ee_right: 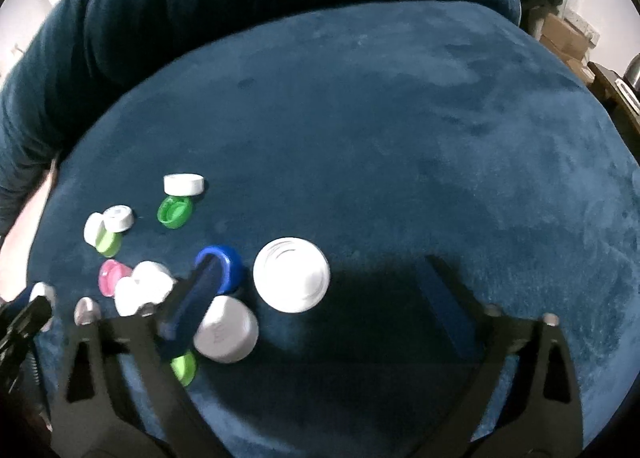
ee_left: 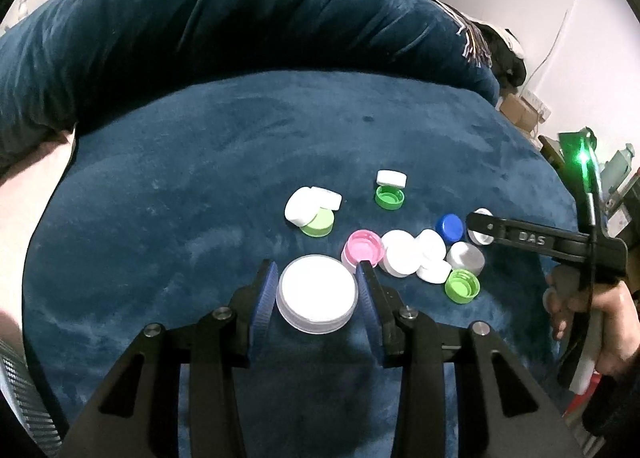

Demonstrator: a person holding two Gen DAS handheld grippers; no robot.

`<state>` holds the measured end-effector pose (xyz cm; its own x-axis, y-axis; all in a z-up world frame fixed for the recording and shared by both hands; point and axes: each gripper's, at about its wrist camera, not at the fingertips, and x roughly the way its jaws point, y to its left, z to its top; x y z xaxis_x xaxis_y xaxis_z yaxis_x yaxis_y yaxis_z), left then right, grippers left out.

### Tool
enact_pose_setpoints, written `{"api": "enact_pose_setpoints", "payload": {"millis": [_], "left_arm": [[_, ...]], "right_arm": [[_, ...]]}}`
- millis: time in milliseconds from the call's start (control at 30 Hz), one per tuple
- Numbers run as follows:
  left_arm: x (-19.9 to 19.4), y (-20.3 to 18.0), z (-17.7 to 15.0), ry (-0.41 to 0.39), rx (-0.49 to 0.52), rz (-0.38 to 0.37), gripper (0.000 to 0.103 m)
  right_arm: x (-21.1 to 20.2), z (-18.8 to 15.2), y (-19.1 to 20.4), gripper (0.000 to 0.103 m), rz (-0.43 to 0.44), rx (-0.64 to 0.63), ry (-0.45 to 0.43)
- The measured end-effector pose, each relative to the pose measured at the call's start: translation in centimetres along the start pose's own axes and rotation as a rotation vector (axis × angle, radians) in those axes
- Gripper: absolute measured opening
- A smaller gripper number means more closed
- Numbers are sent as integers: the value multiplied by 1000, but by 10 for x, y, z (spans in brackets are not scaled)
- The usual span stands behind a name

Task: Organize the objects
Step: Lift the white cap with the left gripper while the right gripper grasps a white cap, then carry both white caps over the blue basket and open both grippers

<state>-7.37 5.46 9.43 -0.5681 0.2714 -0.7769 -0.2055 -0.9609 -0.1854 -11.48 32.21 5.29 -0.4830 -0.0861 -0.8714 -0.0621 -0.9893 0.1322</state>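
Observation:
My left gripper [ee_left: 316, 264] is shut on a large white lid [ee_left: 316, 294]; its blue pads [ee_left: 264, 298] press the lid's rim from both sides, low over the blue velvet seat [ee_left: 180, 186]. Just right of it lie a pink cap [ee_left: 363, 248], white caps [ee_left: 400, 252], a silver cap [ee_left: 466, 256], a green cap [ee_left: 462, 285] and a blue cap [ee_left: 450, 226]. My right gripper [ee_right: 318, 262] stands open and wide. A white cap [ee_right: 292, 274] lies between its fingers, untouched. Its left finger [ee_right: 196, 298] lies over the blue cap [ee_right: 220, 266].
Farther back lie a white cap [ee_left: 391, 178] beside a green one [ee_left: 390, 198], and two white caps on a green one [ee_left: 318, 222]. A dark blue cushion [ee_left: 200, 26] rises behind the seat. A hand [ee_left: 608, 322] holds the right gripper's handle. Boxes [ee_left: 520, 114] stand at the far right.

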Motion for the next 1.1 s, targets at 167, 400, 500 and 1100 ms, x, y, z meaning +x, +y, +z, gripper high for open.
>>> {"api": "enact_pose_setpoints", "payload": {"millis": [167,400,500,1100], "left_arm": [[-1,4,-3,12,-15,-6,42],[-7,8,-4,-2,-17,-1,42],[-12,11,-5,-8,-22,5,42],[-153,139,-23,-189,-236,206,42]], "right_arm": [[5,-5,3,41,14,-24,20],[-28,-10,-20,41,353,204,-80],[-32,-13,-23,41,408,245,-72],[-74,-32,203,41,561,-170,-19]]}}
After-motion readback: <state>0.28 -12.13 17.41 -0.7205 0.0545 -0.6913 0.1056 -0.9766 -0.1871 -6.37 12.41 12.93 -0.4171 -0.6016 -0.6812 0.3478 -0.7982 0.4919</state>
